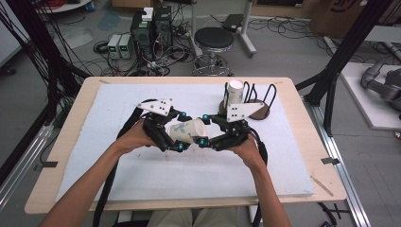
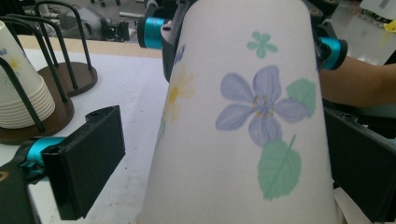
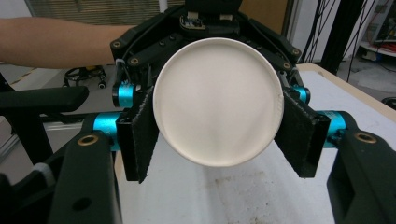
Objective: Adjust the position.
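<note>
Cup held on its side above the desk, between both sets of fingers. Clamped at its narrow base end by the right fingers, closed on it from both sides, likely to carry it free. Wide end lying between the left fingers, open, one pad clear of the wall, probably mid-handover. Beyond the right fingers, stack waiting in its rack

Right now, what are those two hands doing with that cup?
A person holds a black two-jaw tool in each hand. The right tool grips the narrow end of a white flower-printed paper cup held sideways over the white board. The left tool brackets its wide end, one jaw clear.
</note>
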### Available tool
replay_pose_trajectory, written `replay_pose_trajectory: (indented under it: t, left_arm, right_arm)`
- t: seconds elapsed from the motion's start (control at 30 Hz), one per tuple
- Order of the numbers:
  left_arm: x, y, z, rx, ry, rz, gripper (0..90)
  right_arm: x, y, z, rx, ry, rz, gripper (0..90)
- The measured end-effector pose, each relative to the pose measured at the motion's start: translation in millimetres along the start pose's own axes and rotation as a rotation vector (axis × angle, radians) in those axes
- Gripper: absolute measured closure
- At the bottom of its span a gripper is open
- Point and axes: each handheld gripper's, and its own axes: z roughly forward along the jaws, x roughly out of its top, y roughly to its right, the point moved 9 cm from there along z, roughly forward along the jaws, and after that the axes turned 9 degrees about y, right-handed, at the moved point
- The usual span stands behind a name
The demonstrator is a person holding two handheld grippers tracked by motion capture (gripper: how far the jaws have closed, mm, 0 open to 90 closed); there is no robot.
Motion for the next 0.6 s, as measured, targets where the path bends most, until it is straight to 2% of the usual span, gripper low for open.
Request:
replay_pose_trajectory:
  t: [0.2,0.27,0.4,0.6]
  left_arm:
    - [-2.7,0.2,-2.2,0.005,0.010,-0.007,3.8]
    - [-3.4,1.4,-3.3,-0.004,0.006,0.006,9.9]
    - [-3.9,3.5,-2.5,-0.014,0.010,0.003,12.1]
    - [-6.1,4.9,-4.8,-0.029,-0.005,0.025,19.9]
  right_arm:
    - [0.1,-0.2,-0.3,0.003,0.000,-0.001,36.4]
    - [0.2,-0.1,0.3,0.006,0.003,-0.002,36.4]
    - [0.0,-0.6,0.2,0.009,0.001,0.000,36.4]
    - [0.6,-1.0,-0.9,0.010,0.005,0.000,36.4]
